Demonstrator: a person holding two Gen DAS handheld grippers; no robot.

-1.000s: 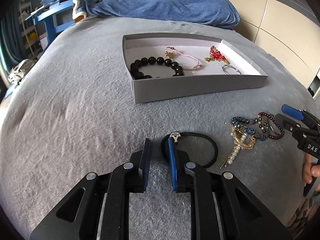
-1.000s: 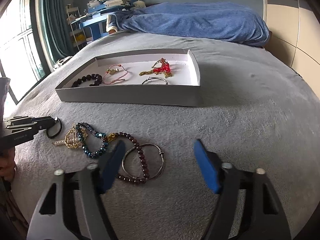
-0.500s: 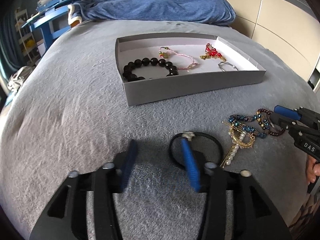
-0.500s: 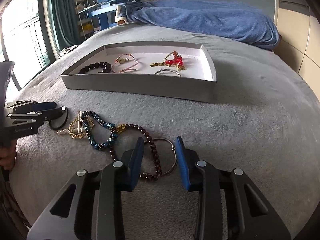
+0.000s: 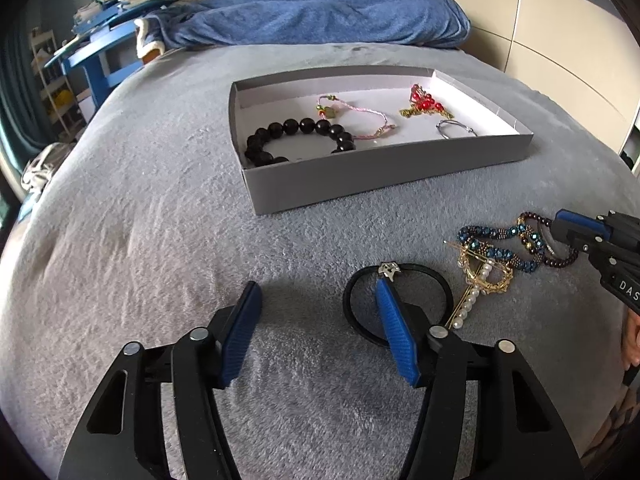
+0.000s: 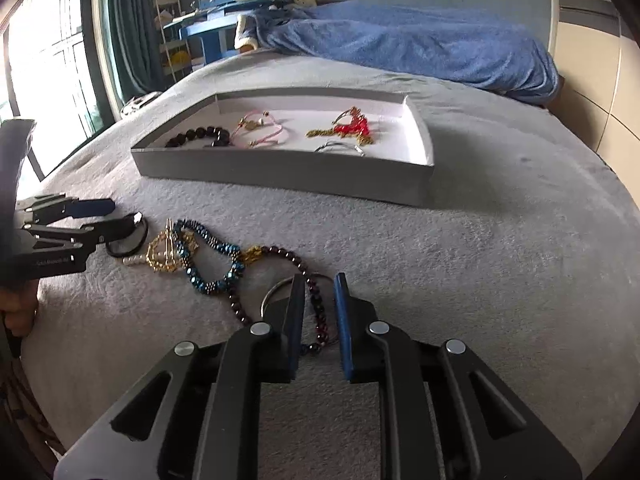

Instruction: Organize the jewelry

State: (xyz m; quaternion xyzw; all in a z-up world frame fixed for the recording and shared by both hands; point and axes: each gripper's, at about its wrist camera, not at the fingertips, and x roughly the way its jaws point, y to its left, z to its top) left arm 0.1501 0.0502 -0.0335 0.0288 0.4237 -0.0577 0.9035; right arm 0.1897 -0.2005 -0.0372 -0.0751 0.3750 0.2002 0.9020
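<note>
Right wrist view: the right gripper (image 6: 318,300) is closing around the dark bead bracelet (image 6: 316,304) on the blanket (image 6: 480,280), short of the tray (image 6: 280,170). It is tangled with the blue bracelet (image 6: 216,264), which may drag along. The left gripper (image 5: 316,320) is spread, empty.

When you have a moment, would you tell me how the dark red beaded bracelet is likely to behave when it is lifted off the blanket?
The dark red beaded bracelet lies in a loose, uneven loop, so it will probably droop rather than hold its shape. Its round, glossy beads might slip between the closing pads of the right tool. It overlaps the silver ring and touches the blue beaded bracelet, so either may drag along.
</note>
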